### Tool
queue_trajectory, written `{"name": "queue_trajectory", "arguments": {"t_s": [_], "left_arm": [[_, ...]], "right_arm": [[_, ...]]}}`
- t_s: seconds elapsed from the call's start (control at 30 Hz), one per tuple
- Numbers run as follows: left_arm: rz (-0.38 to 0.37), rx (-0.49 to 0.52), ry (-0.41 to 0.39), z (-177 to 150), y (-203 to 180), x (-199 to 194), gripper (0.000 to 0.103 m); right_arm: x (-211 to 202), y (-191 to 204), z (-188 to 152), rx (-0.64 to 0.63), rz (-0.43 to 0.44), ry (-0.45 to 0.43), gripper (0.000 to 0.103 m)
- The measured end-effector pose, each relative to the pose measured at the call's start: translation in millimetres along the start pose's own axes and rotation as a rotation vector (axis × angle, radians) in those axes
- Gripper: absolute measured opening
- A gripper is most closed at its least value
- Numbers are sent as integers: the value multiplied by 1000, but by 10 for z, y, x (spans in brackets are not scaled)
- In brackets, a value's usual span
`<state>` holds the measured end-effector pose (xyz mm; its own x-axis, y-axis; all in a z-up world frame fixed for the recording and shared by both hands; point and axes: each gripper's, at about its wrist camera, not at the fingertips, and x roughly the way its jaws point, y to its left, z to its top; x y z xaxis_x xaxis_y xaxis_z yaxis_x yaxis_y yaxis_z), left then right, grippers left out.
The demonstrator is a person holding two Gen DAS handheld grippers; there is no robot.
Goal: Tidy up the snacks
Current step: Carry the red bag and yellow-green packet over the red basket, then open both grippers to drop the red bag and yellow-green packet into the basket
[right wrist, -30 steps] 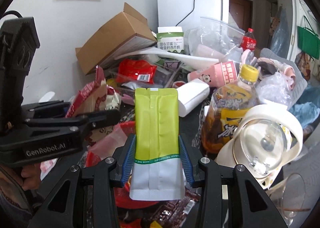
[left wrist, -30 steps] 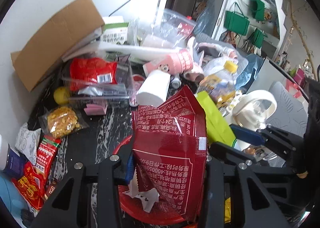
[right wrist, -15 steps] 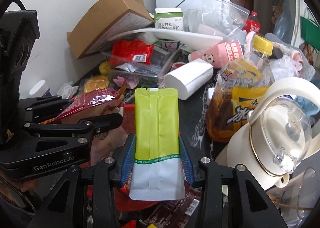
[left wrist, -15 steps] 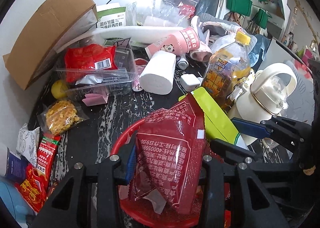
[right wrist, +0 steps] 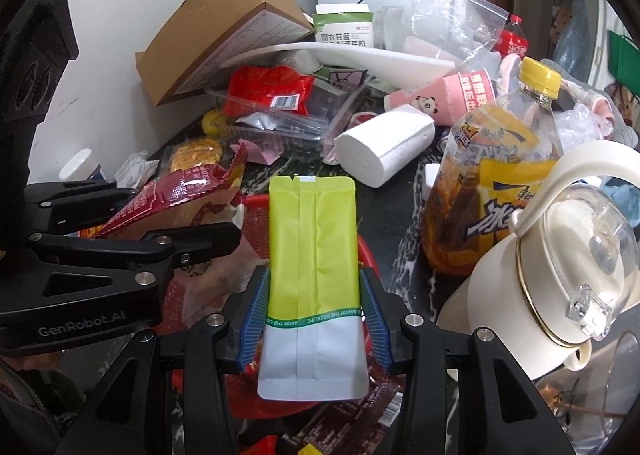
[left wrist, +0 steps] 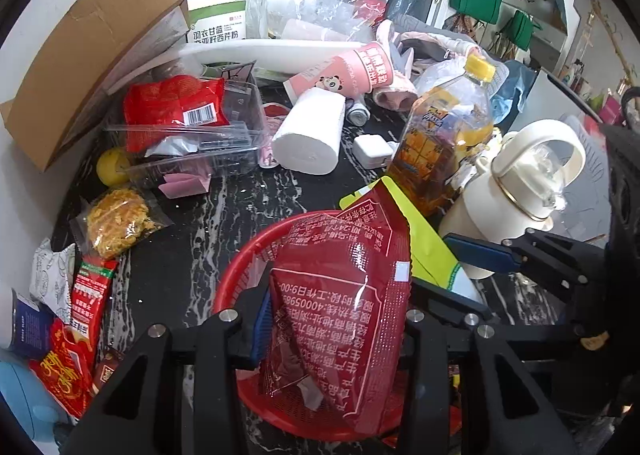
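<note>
Seen from the left wrist, the left gripper point(left wrist: 332, 339) clamps a dark red snack packet point(left wrist: 344, 311) over a red mesh basket point(left wrist: 240, 283); several snacks point(left wrist: 116, 221) lie loose on the dark counter point(left wrist: 248, 195).

From the right wrist, the right gripper point(right wrist: 314, 329), jaws just loosening, holds a yellow-green pouch point(right wrist: 314, 255) above the same basket. Most sorting remains.

A glossy, crinkled dark-red foil snack packet point(left wrist: 344, 295) hangs over a red plastic mesh basket point(left wrist: 240, 279). The lime-green and white pouch point(right wrist: 314, 255) looks matt and smooth. The black marbled counter point(left wrist: 224, 215) is polished.
</note>
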<state>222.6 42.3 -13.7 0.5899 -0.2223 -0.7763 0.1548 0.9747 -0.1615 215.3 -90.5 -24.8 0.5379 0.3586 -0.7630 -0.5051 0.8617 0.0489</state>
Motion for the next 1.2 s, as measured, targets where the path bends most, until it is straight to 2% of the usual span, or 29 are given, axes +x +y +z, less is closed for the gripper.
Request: {"name": "queue_trajectory", "arguments": {"t_s": [0.27,0.53,0.67,0.83,1.0,1.2], "left_arm": [[-105,-18,-11,1,-56,-143,40],[-79,-47,-9,-8,33,-190,40],[-75,-24,6,-32,23,-229,40],[-23,0,5,-68,-6,-258,40],[-15,-13,14,-120,46,-261,40],[11,-35,12,-180,86,-319,40]], "right_arm": [[-61,-28,3,10,16,-5,45],[-51,22,-15,-10,35,11,45],[-49,47,-16,-9,64,14,46],[-10,103,-37,-11,54,11,47],[53,131,-95,-17,43,45,47],[-38,137,-119,-4,37,39,47]]}}
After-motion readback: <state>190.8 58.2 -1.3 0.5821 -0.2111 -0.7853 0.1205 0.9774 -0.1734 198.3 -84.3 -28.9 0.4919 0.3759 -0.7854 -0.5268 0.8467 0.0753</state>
